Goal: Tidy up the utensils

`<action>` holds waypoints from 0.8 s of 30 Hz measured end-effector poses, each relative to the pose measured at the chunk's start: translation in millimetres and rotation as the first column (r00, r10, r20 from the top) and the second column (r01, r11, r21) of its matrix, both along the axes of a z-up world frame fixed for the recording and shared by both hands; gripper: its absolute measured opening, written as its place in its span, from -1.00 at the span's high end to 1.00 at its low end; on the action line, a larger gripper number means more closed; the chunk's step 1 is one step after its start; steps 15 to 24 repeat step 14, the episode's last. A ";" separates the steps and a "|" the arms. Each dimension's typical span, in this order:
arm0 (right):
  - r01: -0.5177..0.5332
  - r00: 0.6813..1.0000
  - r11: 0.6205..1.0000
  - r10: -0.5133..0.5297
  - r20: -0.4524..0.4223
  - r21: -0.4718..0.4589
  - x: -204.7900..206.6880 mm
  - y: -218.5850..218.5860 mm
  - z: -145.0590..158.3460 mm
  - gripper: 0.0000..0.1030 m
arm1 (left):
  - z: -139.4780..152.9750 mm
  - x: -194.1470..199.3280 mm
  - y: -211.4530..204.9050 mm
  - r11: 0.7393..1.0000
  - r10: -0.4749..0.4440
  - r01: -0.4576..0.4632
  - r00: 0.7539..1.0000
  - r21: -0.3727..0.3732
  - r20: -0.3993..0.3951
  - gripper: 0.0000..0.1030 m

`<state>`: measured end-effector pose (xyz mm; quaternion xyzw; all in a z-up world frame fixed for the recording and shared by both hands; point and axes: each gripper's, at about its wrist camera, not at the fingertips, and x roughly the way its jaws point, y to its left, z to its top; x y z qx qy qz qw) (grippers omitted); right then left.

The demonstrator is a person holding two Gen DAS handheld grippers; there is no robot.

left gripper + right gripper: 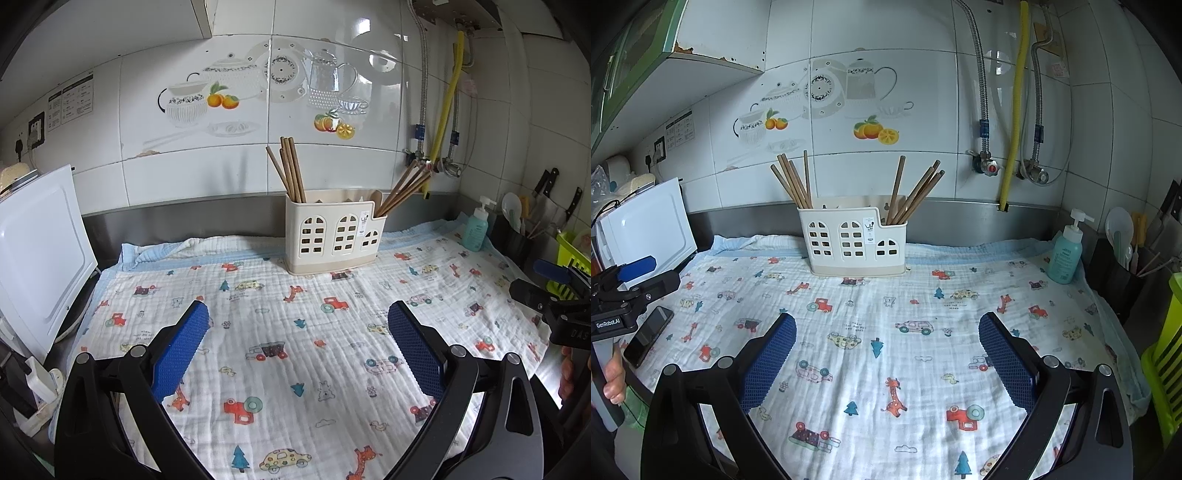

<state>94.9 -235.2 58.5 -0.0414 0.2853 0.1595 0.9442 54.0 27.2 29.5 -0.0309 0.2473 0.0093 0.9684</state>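
Both ours, left gripper (297,343) and right gripper (886,349), hang wide apart and empty over the table's cloth (886,369); chopsticks (793,182), light, stiff, smooth, stand in the holder (851,240) at the table's back edge, best pinched mid-shaft.

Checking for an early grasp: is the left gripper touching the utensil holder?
Apart. The left wrist view shows the left gripper open, with bare printed cloth between its fingertips and the utensil holder.
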 end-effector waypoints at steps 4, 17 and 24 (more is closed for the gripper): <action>0.002 1.000 1.000 -0.002 -0.004 0.002 0.6 -1.3 -1.4 -0.86 | -0.5 -0.1 1.6 1.000 0.009 -0.009 1.000 0.003 0.003 -0.88; 0.006 1.000 1.000 -0.006 -0.017 0.007 3.4 -5.1 -4.9 -0.86 | -2.6 1.2 1.8 1.000 -0.002 0.002 1.000 -0.015 -0.006 -0.88; 0.006 1.000 1.000 -0.006 -0.017 0.007 3.4 -5.1 -4.9 -0.86 | -2.6 1.2 1.8 1.000 -0.002 0.002 1.000 -0.015 -0.006 -0.88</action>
